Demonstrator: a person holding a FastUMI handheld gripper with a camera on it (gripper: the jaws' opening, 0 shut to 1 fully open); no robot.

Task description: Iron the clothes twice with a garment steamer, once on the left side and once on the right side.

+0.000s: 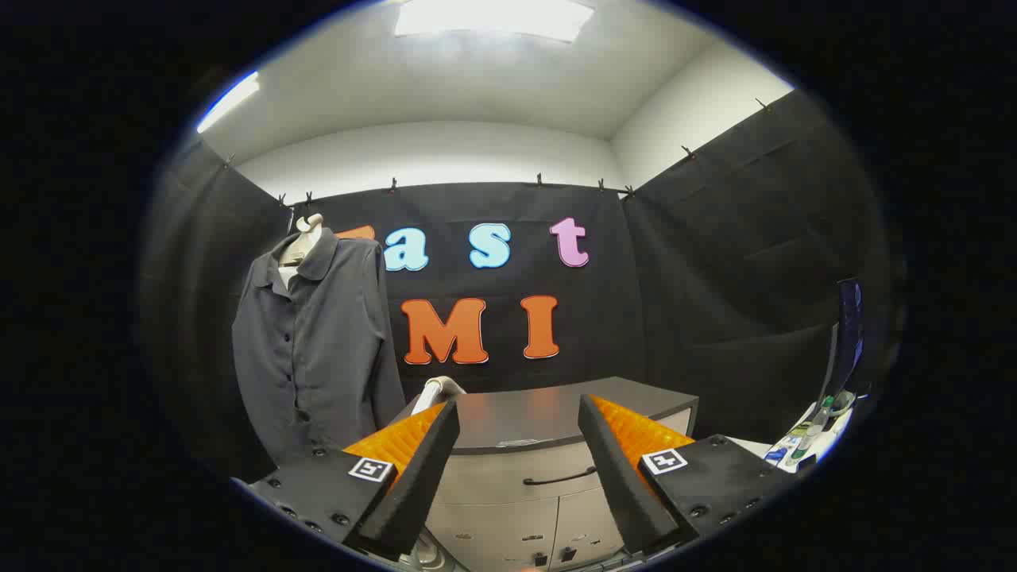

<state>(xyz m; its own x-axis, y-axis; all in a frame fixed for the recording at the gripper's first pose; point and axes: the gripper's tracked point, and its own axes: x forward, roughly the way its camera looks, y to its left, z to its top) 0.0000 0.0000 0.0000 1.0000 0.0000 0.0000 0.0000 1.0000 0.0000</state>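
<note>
A dark grey button-up shirt [314, 349] hangs on a pale dress form against the black cloth wall, beyond my left finger and further to the left. A white curved piece, apparently the garment steamer's top [439, 389], peeks out just behind the left fingertip, at the cabinet's left end; the finger hides the rest of it. My gripper [520, 403] is open, its fingers wide apart with nothing between them, held in front of the cabinet and well short of the shirt.
Straight ahead stands a low cabinet [548, 417] with a dark top, pale drawers and a dark handle. To the right, a white surface holds a dark upright screen [846, 334] and small bottles [810, 433].
</note>
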